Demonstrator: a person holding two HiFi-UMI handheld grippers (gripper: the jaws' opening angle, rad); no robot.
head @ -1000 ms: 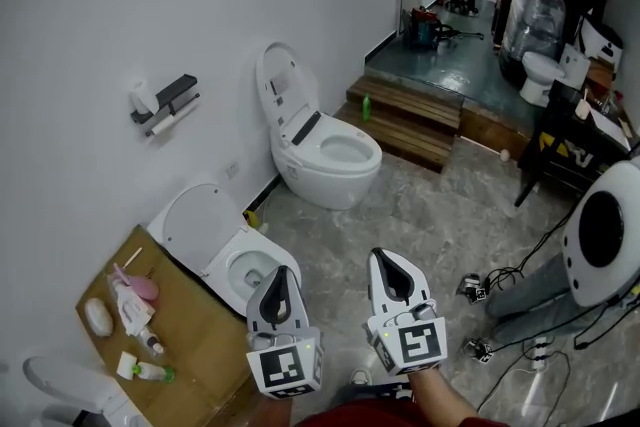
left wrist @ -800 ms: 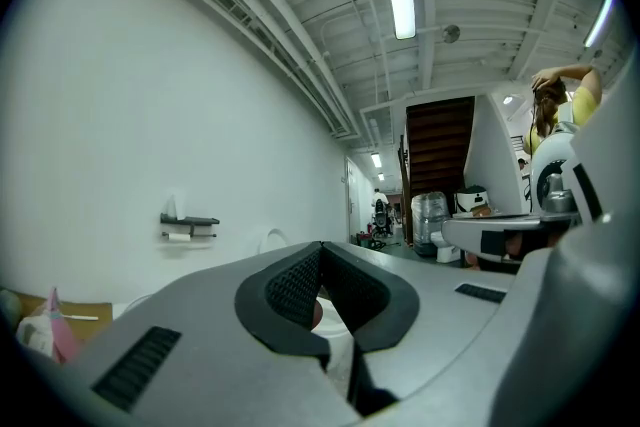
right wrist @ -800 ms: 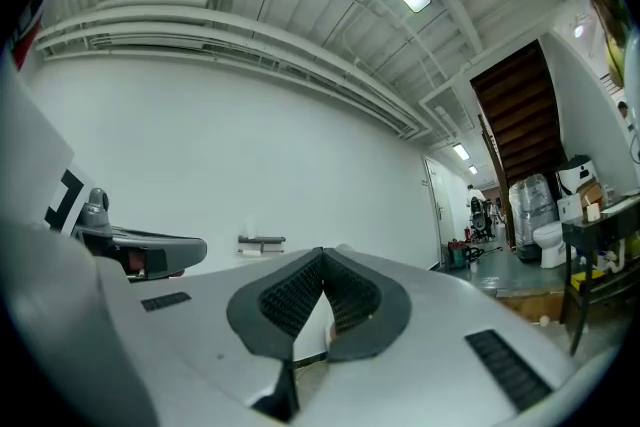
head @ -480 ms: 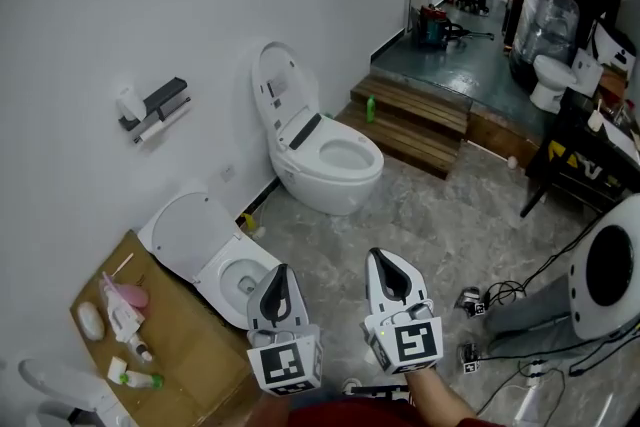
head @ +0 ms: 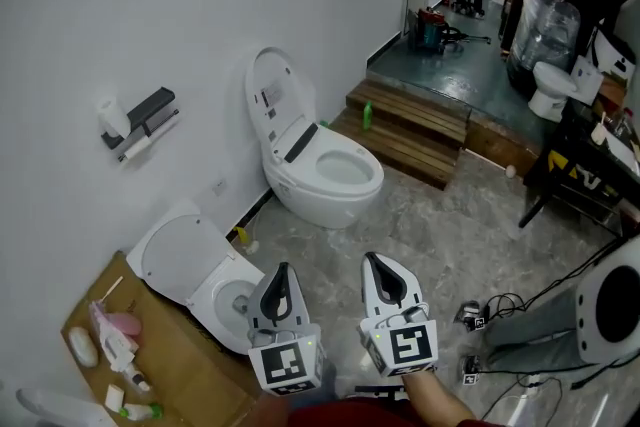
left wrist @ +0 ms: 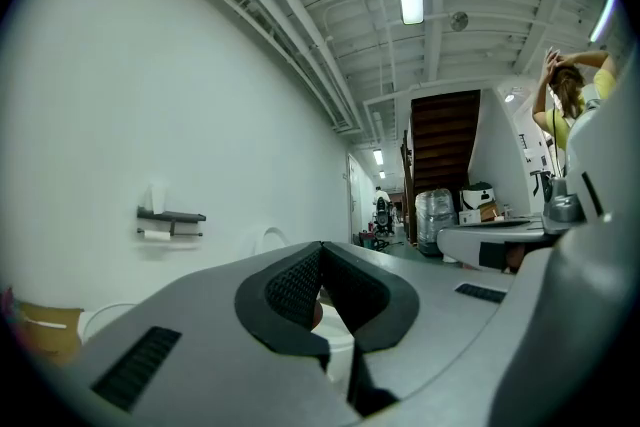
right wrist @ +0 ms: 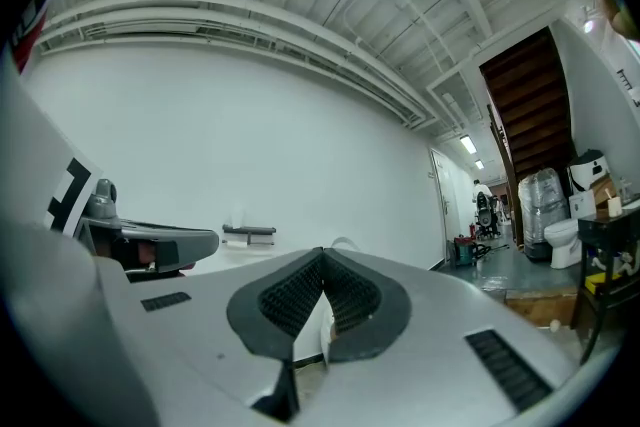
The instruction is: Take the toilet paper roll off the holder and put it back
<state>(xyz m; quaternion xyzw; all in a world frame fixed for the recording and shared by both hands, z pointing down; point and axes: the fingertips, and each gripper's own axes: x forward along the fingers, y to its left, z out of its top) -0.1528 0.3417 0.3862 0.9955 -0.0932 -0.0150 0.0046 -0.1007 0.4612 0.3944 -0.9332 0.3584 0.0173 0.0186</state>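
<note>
The toilet paper roll [head: 139,147] is seen hung on the wall holder [head: 152,106], just under its dark shelf. Well below and right of the holder, the left tongs [head: 281,275] and right tongs [head: 376,263] are held clenched, with nothing gripped.

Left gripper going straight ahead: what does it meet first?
Nothing close. The left gripper lines up with the raised-lid toilet; held level, it might clear the lid and reach the wall. Depth unclear.

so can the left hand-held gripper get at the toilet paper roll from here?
Probably not yet: the left hand-held gripper is shut and well short of the toilet paper roll, with a low toilet roughly between.
</note>
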